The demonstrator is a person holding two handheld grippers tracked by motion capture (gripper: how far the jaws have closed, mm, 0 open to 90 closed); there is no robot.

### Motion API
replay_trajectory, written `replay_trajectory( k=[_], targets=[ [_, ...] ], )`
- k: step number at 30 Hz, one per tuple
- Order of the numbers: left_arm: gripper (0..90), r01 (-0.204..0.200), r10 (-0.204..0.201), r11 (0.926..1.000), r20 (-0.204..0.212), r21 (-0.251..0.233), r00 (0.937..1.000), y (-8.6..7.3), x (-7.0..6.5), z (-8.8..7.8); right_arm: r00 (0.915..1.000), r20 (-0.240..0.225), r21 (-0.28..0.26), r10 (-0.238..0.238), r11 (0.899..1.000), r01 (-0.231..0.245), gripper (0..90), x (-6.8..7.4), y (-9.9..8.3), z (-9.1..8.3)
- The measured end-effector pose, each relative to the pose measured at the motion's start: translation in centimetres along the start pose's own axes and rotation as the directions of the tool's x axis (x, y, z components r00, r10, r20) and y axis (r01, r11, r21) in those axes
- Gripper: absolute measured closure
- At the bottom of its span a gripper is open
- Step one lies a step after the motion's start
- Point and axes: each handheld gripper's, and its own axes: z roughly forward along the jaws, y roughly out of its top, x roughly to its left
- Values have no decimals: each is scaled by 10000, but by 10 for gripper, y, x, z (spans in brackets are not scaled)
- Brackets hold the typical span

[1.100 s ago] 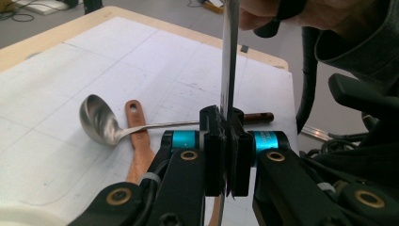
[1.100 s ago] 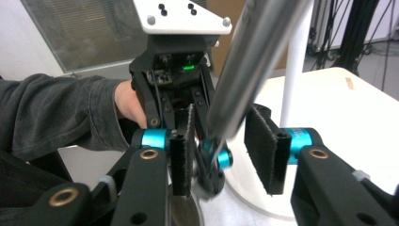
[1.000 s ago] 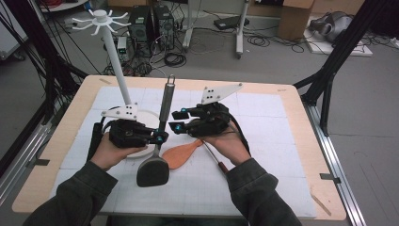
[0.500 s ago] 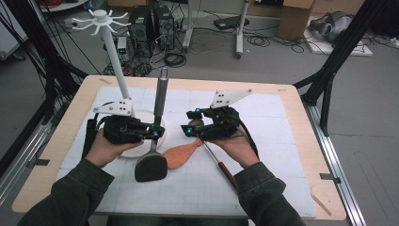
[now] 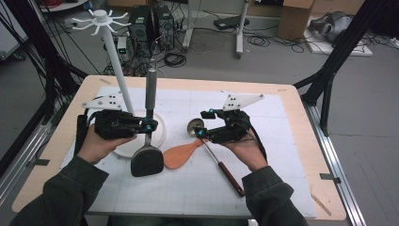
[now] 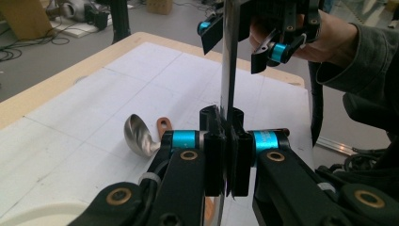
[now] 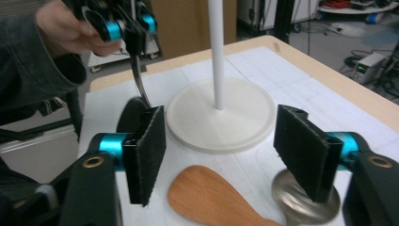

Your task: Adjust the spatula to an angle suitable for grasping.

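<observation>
My left gripper (image 5: 147,126) is shut on the thin metal shaft of a black spatula (image 5: 147,161). The spatula's grey handle (image 5: 151,89) points up and away, and its head hangs near the mat. In the left gripper view the shaft (image 6: 229,70) rises from between the closed jaws of the left gripper (image 6: 228,155). My right gripper (image 5: 202,125) is to the right, apart from the spatula. Its jaws have just been opening and nothing is gripped between them. In the right gripper view the right gripper (image 7: 226,150) is open above a wooden spatula (image 7: 211,197) and a steel ladle bowl (image 7: 301,207).
A white rack with a tall pole (image 5: 115,66) and a round base (image 5: 159,127) stands just behind the left gripper. The wooden spatula (image 5: 181,154) and the ladle (image 5: 194,125), with its dark red handle (image 5: 230,174), lie on the white mat (image 5: 263,155). The table's edge (image 5: 301,108) runs along the right.
The right gripper has drawn away to the right from the black spatula and its jaws stand wider. The left gripper has lifted the spatula a little and its handle now stands more upright.
</observation>
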Motion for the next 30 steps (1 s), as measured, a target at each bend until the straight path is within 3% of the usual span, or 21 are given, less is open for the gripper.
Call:
replay_trajectory(
  k=[9,30],
  targets=[
    [870,-1,0,10000,-111,-85,9999,2,2,-6,9989,467,239,78,9997,-89,281,-3,-12,-8],
    [870,17,-28,9994,-329,-343,9995,6,6,-23,9940,1069,329,243,9991,-280,213,-9,-38,-24]
  ],
)
